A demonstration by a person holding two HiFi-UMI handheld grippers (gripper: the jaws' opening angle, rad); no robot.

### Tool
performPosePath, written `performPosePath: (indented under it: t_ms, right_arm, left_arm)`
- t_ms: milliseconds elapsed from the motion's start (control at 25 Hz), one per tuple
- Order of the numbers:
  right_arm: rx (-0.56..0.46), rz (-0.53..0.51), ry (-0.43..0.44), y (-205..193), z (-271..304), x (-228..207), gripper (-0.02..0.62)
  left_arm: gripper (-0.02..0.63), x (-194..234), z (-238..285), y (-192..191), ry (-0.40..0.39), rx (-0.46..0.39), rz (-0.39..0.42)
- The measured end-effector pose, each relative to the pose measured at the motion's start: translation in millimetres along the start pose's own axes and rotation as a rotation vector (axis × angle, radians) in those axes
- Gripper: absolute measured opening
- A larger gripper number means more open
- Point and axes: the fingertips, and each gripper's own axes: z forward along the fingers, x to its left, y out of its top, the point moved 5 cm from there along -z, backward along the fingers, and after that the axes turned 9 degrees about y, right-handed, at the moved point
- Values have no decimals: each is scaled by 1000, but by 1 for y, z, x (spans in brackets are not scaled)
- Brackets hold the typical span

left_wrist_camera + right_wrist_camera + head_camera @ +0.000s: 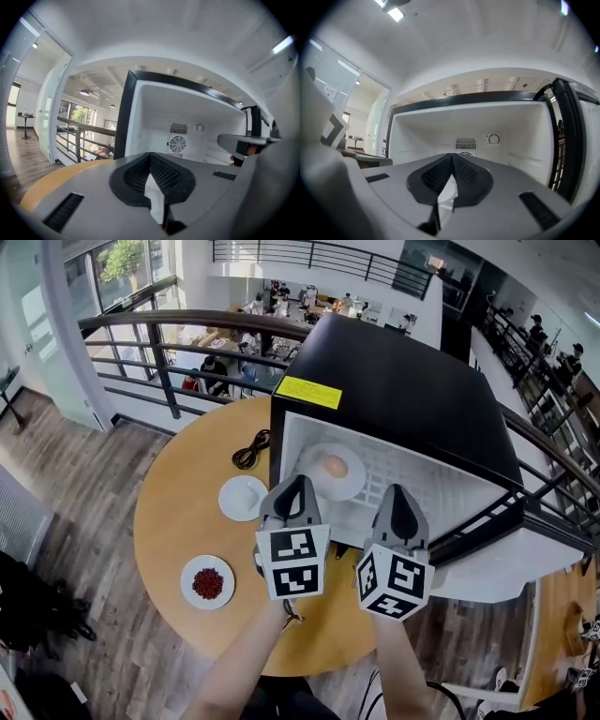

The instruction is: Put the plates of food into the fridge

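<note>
The left gripper (pixel 298 482) has its jaws closed tip to tip, with only a thin wedge of a gap behind the tips, and nothing is held between them. The right gripper (pixel 396 493) is the same: jaws together, empty. Both hang side by side at the mouth of the small black fridge (pixel 394 381), whose door stands open. Each gripper's own view looks straight into the white interior, over the left gripper (pixel 150 157) and over the right gripper (pixel 451 157).

There are three plates. One white round plate (pixel 354 478) sits inside the fridge on the white wire shelf, carrying a pale orange round piece of food (pixel 334 466). It lies just beyond the left jaws' tips. Two more are on the round wooden worktop (pixel 178 512), left of the fridge. One is a bare-looking white plate (pixel 243 498), and nearer the person is a white plate (pixel 187 583) of red food (pixel 207 583). A single coiled black cable (pixel 251 450) lies by the fridge's left side.
</note>
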Motion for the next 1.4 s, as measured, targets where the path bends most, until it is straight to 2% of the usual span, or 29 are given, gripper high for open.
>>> performPosePath:
  t_ms: [280,440,760,880,1080,1400]
  right_arm:
    - [6,77,-10,-13,-73,20,12]
    - [17,131,-16,-21,-105,30,12]
    - [5,138,-37,-19,-144,31,12]
    - [-4,139,-43,-16,-153,28,12]
    - [-11,156,-48,-13,-168,31,12]
    - [-38,140,-22,-3,-186,39,12]
  left_arm:
    - [8,-5,-72,-8,-52,-53,3]
    - [7,-16,-103,-21,-87,-37,23]
    - [8,-32,-139,-42,-147,5,33]
    - [7,-38,-148,-38,-154,-11,50]
    - [8,-37,-163,-28,-153,-38,15]
    - [8,-33,-186,-21,-127,-70,7]
